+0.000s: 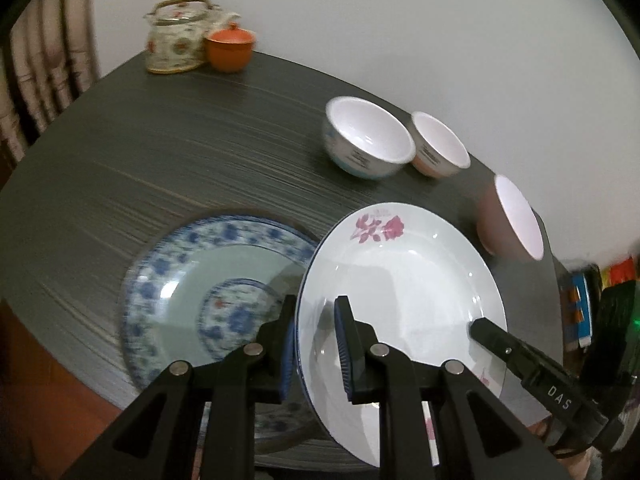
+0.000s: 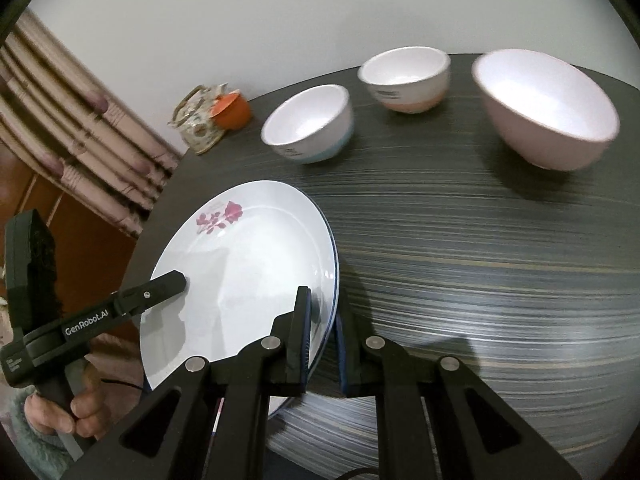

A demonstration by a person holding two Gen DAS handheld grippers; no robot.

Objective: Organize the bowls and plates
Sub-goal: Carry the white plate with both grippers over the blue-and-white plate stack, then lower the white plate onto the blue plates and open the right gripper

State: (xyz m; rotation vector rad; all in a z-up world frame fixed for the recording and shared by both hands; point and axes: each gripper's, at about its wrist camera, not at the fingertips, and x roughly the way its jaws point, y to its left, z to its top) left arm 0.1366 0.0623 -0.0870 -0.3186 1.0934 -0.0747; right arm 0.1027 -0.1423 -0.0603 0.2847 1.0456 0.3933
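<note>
A white plate with a pink rose (image 1: 400, 272) hangs tilted above the dark table (image 1: 180, 140). My left gripper (image 1: 316, 308) is shut on its left rim, and my right gripper (image 2: 322, 310) is shut on the opposite rim of the white plate (image 2: 248, 272). One right finger (image 1: 482, 327) rests on the plate's face, as does one left finger (image 2: 176, 280). A blue-patterned plate (image 1: 200, 280) lies flat on the table, partly under the white one. Three bowls stand beyond: blue-banded (image 2: 308, 124), peach-banded (image 2: 404, 76) and a large pink one (image 2: 548, 108).
A flowered teapot (image 1: 176, 40) and an orange lidded cup (image 1: 230, 48) stand at the table's far corner. A striped curtain (image 2: 80, 128) hangs at the left. A hand (image 2: 80, 404) in a fuzzy sleeve holds the left gripper. Bare table (image 2: 480, 280) stretches right of the plates.
</note>
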